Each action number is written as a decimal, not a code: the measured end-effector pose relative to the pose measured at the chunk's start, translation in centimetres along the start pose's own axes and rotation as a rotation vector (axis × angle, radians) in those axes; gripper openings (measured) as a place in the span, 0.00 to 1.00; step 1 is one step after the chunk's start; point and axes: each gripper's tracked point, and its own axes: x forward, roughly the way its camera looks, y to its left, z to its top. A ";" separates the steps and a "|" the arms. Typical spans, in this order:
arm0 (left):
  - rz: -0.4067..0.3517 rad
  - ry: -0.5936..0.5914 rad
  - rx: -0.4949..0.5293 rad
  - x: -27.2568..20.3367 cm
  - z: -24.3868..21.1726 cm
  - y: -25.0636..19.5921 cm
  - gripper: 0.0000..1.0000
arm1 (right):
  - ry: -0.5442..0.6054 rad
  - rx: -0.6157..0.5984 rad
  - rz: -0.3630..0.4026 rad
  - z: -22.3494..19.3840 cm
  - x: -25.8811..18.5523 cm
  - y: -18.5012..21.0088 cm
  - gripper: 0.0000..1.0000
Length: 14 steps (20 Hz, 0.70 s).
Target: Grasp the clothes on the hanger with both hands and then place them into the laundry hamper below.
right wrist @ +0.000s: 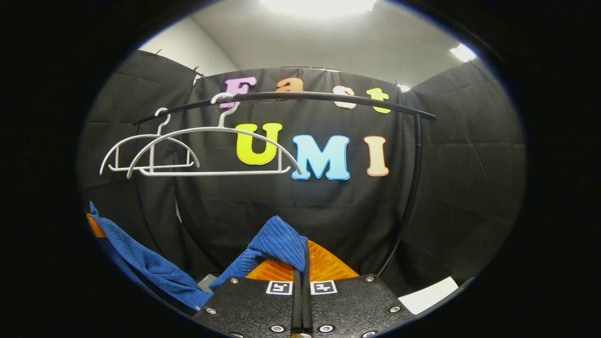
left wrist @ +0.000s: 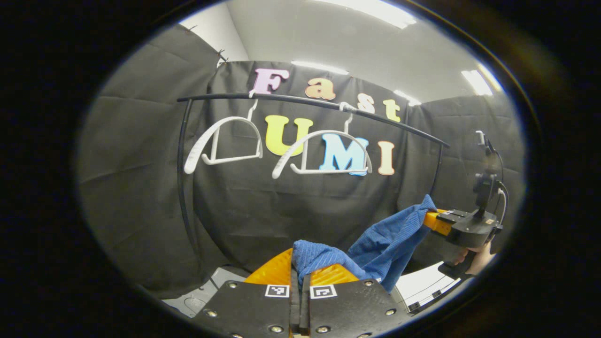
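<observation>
A blue ribbed garment (left wrist: 375,244) hangs stretched between both grippers, below the rail and off the hangers. My left gripper (left wrist: 300,274) is shut on one bunched end of it at the bottom of the left gripper view. Farther right in that view, the right gripper (left wrist: 434,220), held by a hand (left wrist: 476,260), pinches the other end. In the right gripper view, my right gripper (right wrist: 303,263) is shut on a fold of the blue garment (right wrist: 277,241), which sags away to the lower left. Two white hangers (left wrist: 225,141) (right wrist: 211,150) hang bare on the black rail (left wrist: 310,101). The hamper is hidden.
The black rail's uprights (right wrist: 413,188) (left wrist: 181,188) stand at either side, in front of the black cloth wall. A pale patch of floor (right wrist: 429,293) lies low right, and a grey base plate (left wrist: 206,291) sits at the foot of the left upright.
</observation>
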 end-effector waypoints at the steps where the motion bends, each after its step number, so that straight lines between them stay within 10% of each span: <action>1: -0.009 0.004 0.006 0.0 -0.2 -0.2 0.01 | 0.017 0.002 0.003 -0.7 -1.0 0.2 0.00; 14: -0.002 0.131 0.049 1.1 -9.1 -4.1 0.01 | 0.301 0.120 0.119 -11.5 -6.5 3.0 0.00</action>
